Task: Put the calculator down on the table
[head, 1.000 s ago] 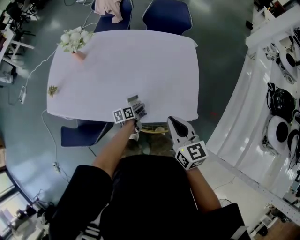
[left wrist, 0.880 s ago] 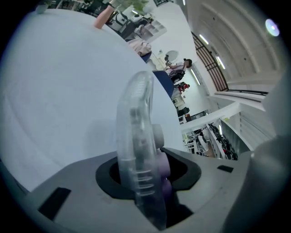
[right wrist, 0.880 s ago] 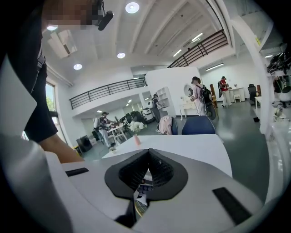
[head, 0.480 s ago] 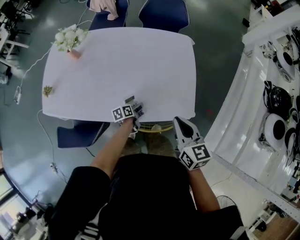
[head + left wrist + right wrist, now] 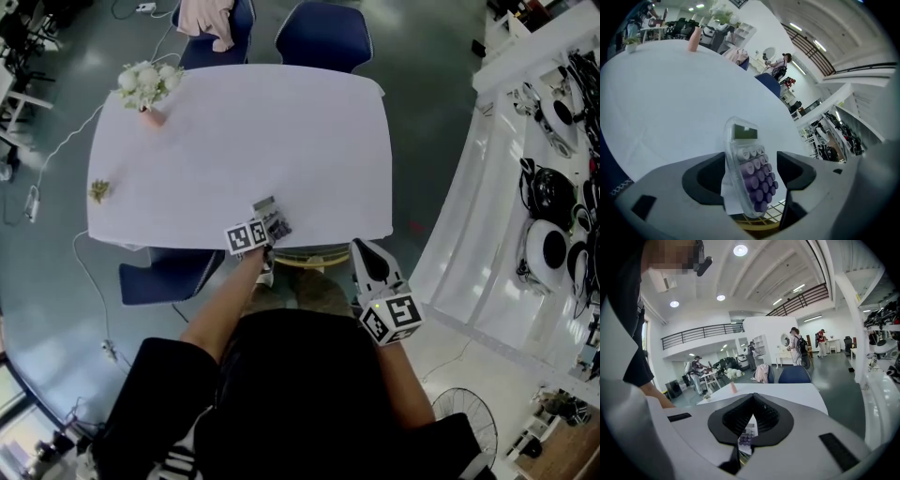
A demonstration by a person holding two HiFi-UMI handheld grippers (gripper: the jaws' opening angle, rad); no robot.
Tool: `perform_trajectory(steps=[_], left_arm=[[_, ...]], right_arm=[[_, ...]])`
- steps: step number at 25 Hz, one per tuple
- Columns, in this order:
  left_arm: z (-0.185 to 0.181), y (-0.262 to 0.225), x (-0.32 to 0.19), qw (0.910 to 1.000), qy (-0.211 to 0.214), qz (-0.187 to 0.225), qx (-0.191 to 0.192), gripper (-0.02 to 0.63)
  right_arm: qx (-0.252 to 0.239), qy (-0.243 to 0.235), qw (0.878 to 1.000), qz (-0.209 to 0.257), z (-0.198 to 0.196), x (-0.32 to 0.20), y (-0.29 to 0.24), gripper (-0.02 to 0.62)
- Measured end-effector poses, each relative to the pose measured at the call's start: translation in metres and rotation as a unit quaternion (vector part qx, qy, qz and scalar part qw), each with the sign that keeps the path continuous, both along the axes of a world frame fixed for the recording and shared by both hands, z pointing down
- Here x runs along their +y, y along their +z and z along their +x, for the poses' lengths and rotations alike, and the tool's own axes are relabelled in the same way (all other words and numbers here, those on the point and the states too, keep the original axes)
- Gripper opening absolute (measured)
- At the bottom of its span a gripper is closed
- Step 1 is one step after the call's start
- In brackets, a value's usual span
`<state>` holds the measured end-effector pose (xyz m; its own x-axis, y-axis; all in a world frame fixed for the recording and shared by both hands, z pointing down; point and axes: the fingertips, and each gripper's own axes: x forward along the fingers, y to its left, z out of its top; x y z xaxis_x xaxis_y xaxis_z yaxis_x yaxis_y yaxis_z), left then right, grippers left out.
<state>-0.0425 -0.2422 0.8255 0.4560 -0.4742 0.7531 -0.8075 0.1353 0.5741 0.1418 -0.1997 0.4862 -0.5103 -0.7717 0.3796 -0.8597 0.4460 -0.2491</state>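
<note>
The calculator (image 5: 273, 221), clear-cased with purple keys, lies near the front edge of the white table (image 5: 244, 131). My left gripper (image 5: 270, 228) is at that edge with its jaws on either side of the calculator (image 5: 749, 165). The jaws are opening, and the left gripper (image 5: 752, 171) shows a little room between each jaw and the case. My right gripper (image 5: 367, 251) hangs off the table's front right corner, shut and holding nothing. In the right gripper view, the right gripper (image 5: 751, 398) shows its jaws meeting, and a sliver of the calculator (image 5: 747, 435) appears below them.
A pink vase of white flowers (image 5: 145, 84) stands at the far left corner, with a small plant (image 5: 98, 190) at the left edge. Blue chairs (image 5: 323, 28) surround the table. A yellow wire frame (image 5: 309, 255) sits under the front edge. White shelving with gear (image 5: 553, 216) runs along the right.
The left gripper has drawn back slightly toward the table's front edge, while the calculator stays on the table. The right gripper has shifted a little to the right.
</note>
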Motion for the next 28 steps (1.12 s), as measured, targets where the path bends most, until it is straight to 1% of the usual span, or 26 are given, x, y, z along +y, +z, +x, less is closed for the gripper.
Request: perform_trajectory(steps=[3, 5, 7, 9, 11, 14, 15, 16, 17, 19, 20, 23, 24, 28], left_arm=[[-0.015, -0.003, 0.003, 1.0, -0.002, 0.007, 0.004, 0.324], [-0.021, -0.011, 0.003, 0.9998, 0.004, 0.02, 0.005, 0.324], [-0.025, -0.026, 0.002, 0.999, 0.017, 0.04, 0.005, 0.322], [-0.031, -0.05, 0.001, 0.997, 0.031, 0.071, 0.006, 0.324], [-0.036, -0.082, 0.002, 0.9931, 0.05, 0.106, 0.006, 0.322], [-0.041, -0.132, 0.013, 0.9849, 0.092, 0.146, 0.01, 0.317], [-0.044, -0.149, 0.017, 0.9813, 0.099, 0.164, 0.01, 0.289], [-0.048, -0.167, 0.022, 0.9775, 0.102, 0.184, 0.011, 0.236], [-0.052, -0.185, 0.027, 0.9734, 0.101, 0.206, 0.013, 0.191], [-0.056, -0.22, 0.036, 0.9623, 0.098, 0.253, 0.017, 0.145], [-0.058, -0.239, 0.039, 0.9543, 0.099, 0.282, 0.012, 0.121], [-0.067, -0.29, 0.049, 0.9263, 0.099, 0.363, -0.019, 0.062], [-0.071, -0.304, 0.053, 0.9184, 0.097, 0.383, -0.026, 0.047], [-0.086, -0.347, 0.067, 0.8921, 0.095, 0.439, -0.047, 0.029]], right_arm=[[0.006, -0.001, 1.0, 0.01, -0.012, 0.006, -0.004, -0.003], [0.011, 0.002, 1.0, 0.016, -0.015, 0.009, -0.006, -0.003], [0.015, 0.009, 1.0, 0.022, -0.018, 0.01, -0.01, -0.003], [0.018, 0.018, 0.999, 0.03, -0.02, 0.008, -0.014, -0.003], [0.023, 0.028, 0.999, 0.039, -0.02, 0.007, -0.018, -0.003], [0.029, 0.042, 0.997, 0.051, -0.021, 0.005, -0.026, -0.003], [0.03, 0.046, 0.997, 0.055, -0.023, 0.005, -0.028, -0.003], [0.031, 0.049, 0.997, 0.059, -0.024, 0.005, -0.03, -0.003], [0.03, 0.052, 0.996, 0.063, -0.026, 0.005, -0.031, -0.003], [0.03, 0.057, 0.996, 0.069, -0.03, 0.007, -0.032, -0.003], [0.031, 0.059, 0.995, 0.072, -0.031, 0.007, -0.032, -0.003], [0.033, 0.075, 0.994, 0.075, -0.032, 0.006, -0.033, -0.003], [0.034, 0.081, 0.993, 0.077, -0.031, 0.007, -0.034, -0.003], [0.043, 0.091, 0.991, 0.083, -0.032, 0.013, -0.041, -0.003]])
